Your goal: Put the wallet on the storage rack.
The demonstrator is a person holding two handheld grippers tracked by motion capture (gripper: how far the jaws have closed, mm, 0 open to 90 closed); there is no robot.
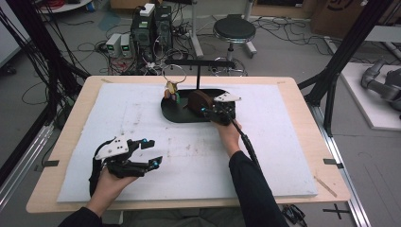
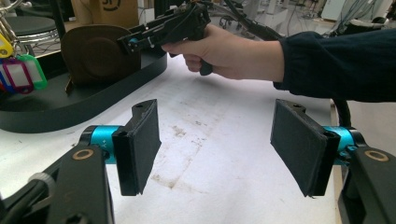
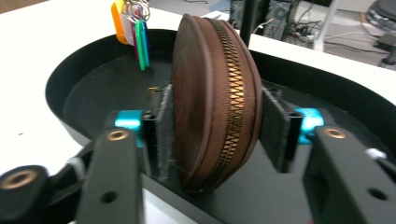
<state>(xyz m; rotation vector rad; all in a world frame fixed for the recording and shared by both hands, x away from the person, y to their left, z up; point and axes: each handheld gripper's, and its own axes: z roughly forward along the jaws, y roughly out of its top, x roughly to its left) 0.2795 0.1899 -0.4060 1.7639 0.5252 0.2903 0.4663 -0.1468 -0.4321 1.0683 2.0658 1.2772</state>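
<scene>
Right tool [image 3: 212,128] at frame centre, jaws either side of brown zipped pouch [image 3: 212,102], left pad touching, right pad just beside; pouch upright on edge in black tray [image 3: 74,93], upper centre of high view. Left tool [image 1: 150,152] lower left, jaws wide, holding nothing, above white worktop [image 1: 265,156]. Coloured key tags [image 3: 133,32] at tray's far end.
</scene>
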